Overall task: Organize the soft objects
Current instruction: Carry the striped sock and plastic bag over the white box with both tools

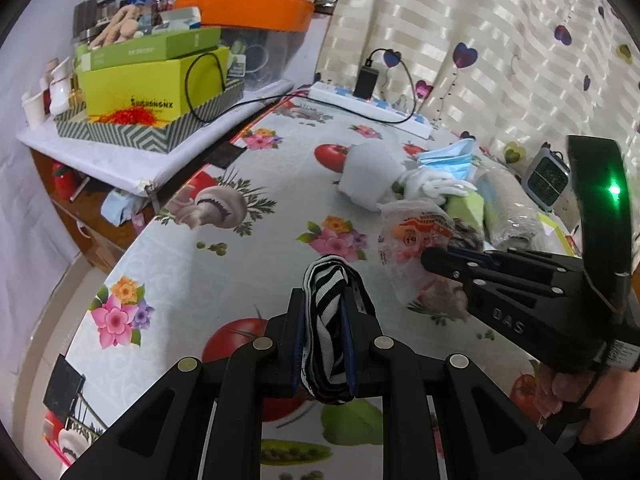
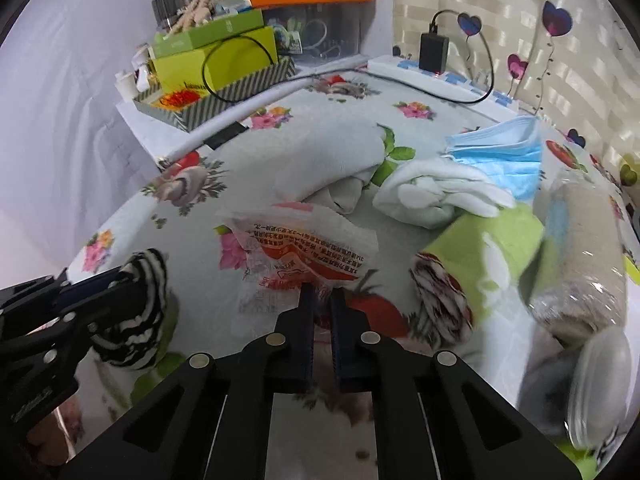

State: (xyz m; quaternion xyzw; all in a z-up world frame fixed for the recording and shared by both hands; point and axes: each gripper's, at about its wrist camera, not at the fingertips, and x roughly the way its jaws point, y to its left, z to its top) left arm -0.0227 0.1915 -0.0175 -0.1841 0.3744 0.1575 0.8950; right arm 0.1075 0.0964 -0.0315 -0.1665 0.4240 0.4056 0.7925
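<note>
Left gripper (image 1: 325,336) is clamped on a rolled black-and-white striped sock (image 1: 326,304). Right gripper (image 2: 321,300) has pinched together on the crinkly clear plastic packet with orange print (image 2: 304,248) at its tips; I'd lift slowly, since that thin edge could slip.

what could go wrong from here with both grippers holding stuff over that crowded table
1. The right gripper pinches only the near edge of the crinkly plastic packet; lifting may let it slip or tear.
2. The left gripper holds the striped cloth loosely folded, so it could sag out.
3. The two grippers sit close and may bump.
</note>
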